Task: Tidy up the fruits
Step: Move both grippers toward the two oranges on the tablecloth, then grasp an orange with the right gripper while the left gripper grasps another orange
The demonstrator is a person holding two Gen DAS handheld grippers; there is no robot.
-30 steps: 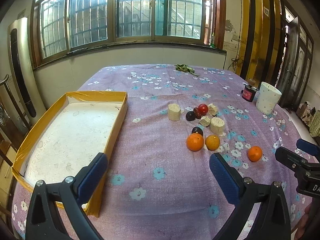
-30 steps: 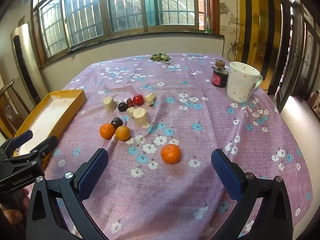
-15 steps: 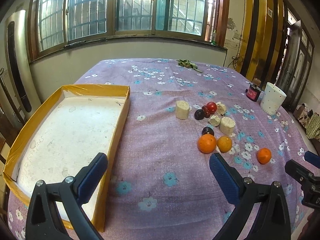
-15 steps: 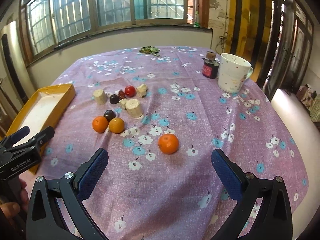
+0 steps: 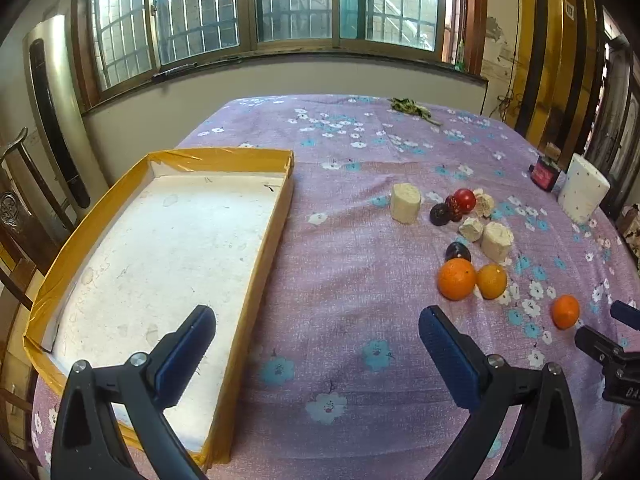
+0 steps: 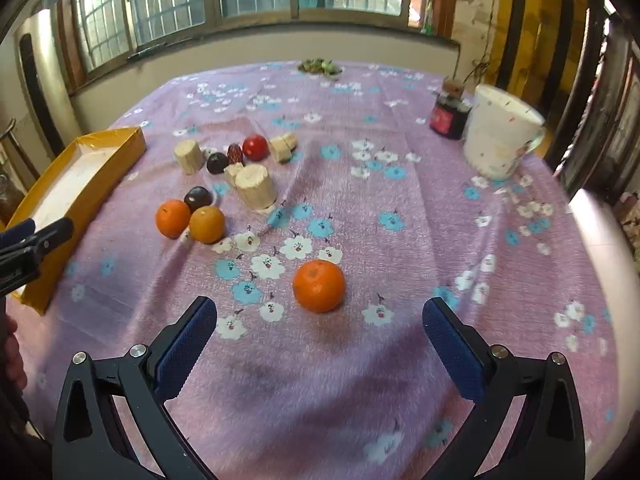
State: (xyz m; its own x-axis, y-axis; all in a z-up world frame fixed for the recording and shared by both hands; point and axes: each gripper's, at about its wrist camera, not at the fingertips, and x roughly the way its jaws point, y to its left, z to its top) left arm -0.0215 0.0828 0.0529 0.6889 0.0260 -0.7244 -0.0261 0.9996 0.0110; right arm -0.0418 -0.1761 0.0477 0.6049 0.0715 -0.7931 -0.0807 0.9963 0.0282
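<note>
A lone orange lies on the purple flowered cloth just ahead of my right gripper, which is open and holds nothing. Two more oranges sit further left with dark plums, a red fruit and pale cut chunks. My left gripper is open and holds nothing, straddling the right wall of the yellow-edged tray. From the left wrist view the fruit group lies to the right, the lone orange at far right.
A white speckled mug and a small dark jar stand at the back right. Green leaves lie at the table's far edge. Windows and a wall stand behind. A chair is left of the tray.
The right gripper has moved forward and lower toward the lone orange, which now looks larger. The left gripper has shifted left, so the tray fills more of its view.
</note>
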